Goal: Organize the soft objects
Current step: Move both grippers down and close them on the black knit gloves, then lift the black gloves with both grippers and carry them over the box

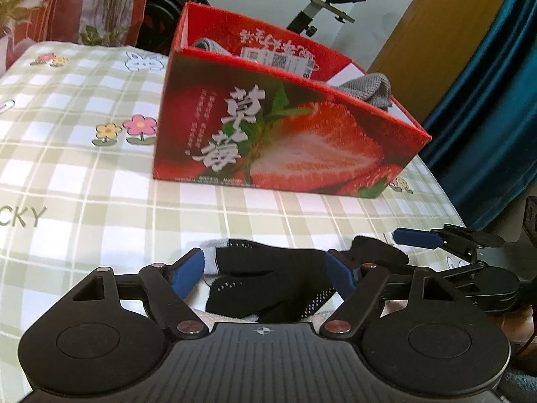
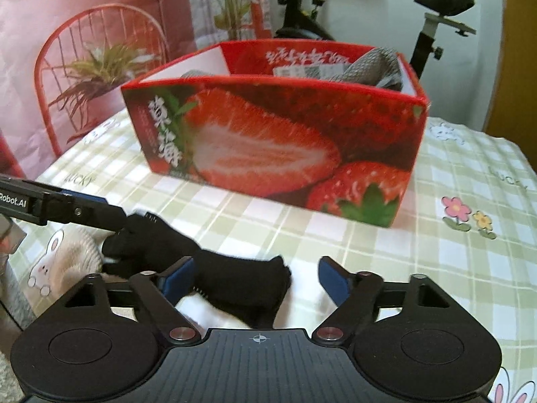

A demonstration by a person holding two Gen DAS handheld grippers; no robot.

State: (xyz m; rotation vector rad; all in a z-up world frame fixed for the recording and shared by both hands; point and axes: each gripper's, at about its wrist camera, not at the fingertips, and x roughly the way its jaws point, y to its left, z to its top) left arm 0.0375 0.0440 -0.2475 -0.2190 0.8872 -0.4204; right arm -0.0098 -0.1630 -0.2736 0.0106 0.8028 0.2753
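My left gripper [image 1: 268, 270] and right gripper [image 2: 256, 277] — jaws wide, gripping nothing — straddle a limp black knit sock [image 1: 268, 285]; red cardboard box [image 1: 275, 127] beyond.

Left claw [image 1: 268, 273] and right claw [image 2: 256, 278] both spread wide, level

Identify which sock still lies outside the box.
The black sock, on the bedsheet between both open grippers, left gripper and right gripper. The grey socks already sit inside the strawberry box.

Checked floral bedsheet [image 1: 100, 174], exercise bike [image 2: 436, 16] behind, teal curtain [image 1: 486, 117], wooden door [image 1: 436, 33]
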